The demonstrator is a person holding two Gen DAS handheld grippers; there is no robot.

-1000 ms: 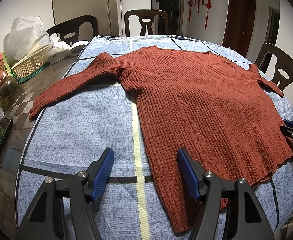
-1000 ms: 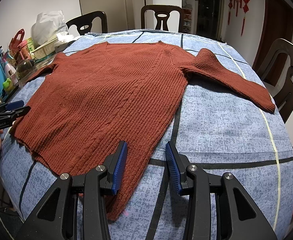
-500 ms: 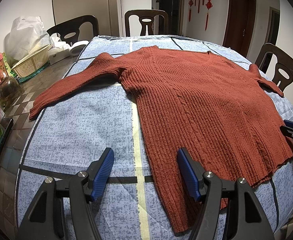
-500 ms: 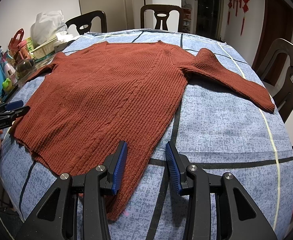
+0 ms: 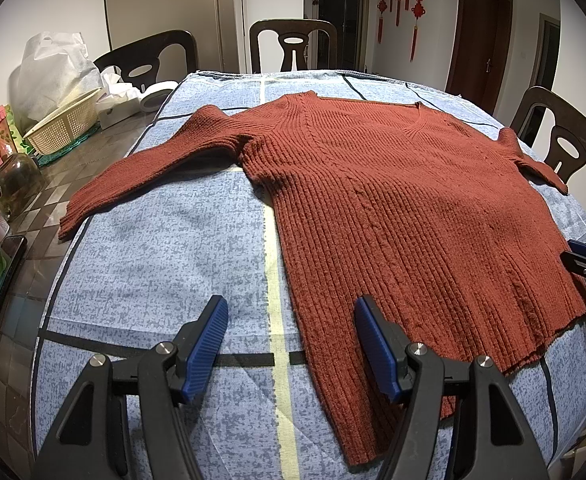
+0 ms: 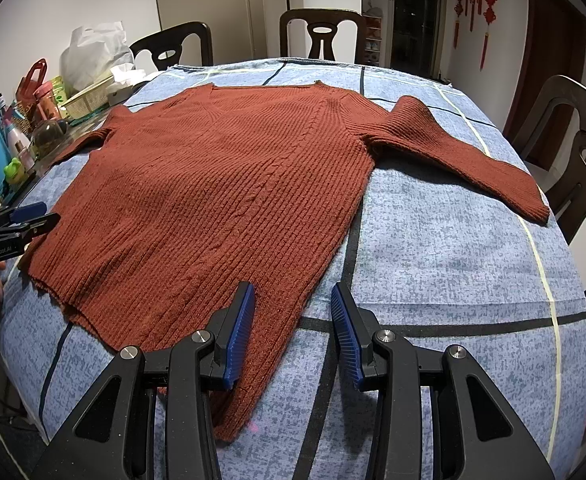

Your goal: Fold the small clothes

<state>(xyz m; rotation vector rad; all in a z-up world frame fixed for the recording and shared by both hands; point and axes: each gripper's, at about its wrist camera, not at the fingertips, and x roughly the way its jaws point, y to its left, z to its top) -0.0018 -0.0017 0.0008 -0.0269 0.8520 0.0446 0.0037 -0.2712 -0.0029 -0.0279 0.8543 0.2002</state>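
Sweater [image 5: 405, 208] flat, hem nearest — neckline far

Counted: one rust-red sweater [image 5: 393, 208], one blue cloth [image 5: 165, 256], two grippers, four chairs, one woven basket [image 5: 63, 128], one white bag [image 5: 49, 76].

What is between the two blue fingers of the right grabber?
In the right wrist view, the right gripper stands open above the red sweater; its near corner and the blue cloth show between the fingers.
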